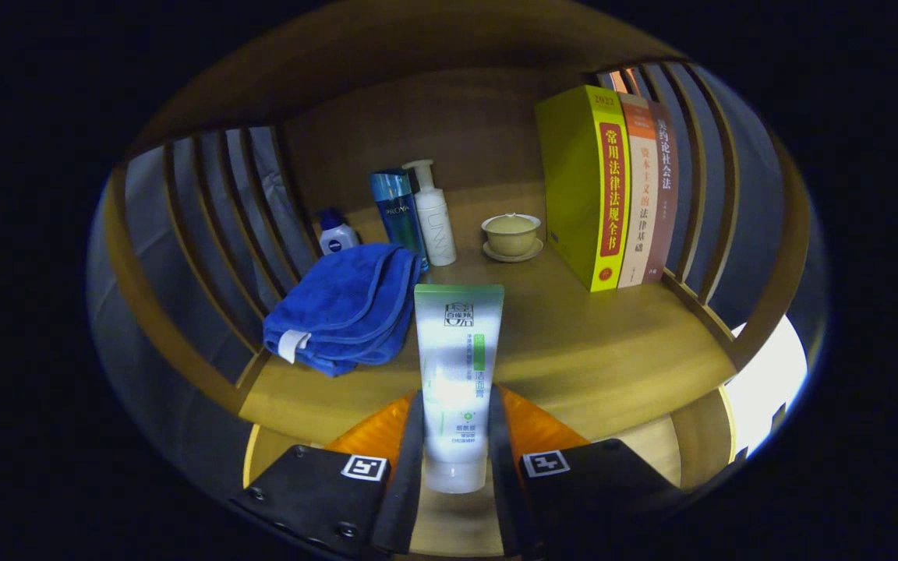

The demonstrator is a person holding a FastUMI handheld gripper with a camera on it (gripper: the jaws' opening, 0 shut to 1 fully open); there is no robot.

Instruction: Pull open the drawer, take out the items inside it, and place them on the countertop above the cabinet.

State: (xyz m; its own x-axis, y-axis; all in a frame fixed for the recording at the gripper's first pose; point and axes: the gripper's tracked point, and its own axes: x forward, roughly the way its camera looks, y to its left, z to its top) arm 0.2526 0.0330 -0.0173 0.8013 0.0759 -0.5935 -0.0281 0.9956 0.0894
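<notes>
Tube (457, 366) in hand-held gripper (455, 436), cap seemingly hidden.

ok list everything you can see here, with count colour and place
tube: 1, white with a green end, upright between the tongs' fingers
towel: 1, blue, folded on the countertop, left of the tube
small bottle: 1, white with a blue cap, behind the towel
tall bottle: 1, blue, beside the pump bottle
pump bottle: 1, white, at the back
lidded cup on saucer: 1, beige, left of the books
books: 3, yellow, orange-cream, brown, upright at right
countertop: 1, wooden
tongs: 1, shut on the tube
</notes>
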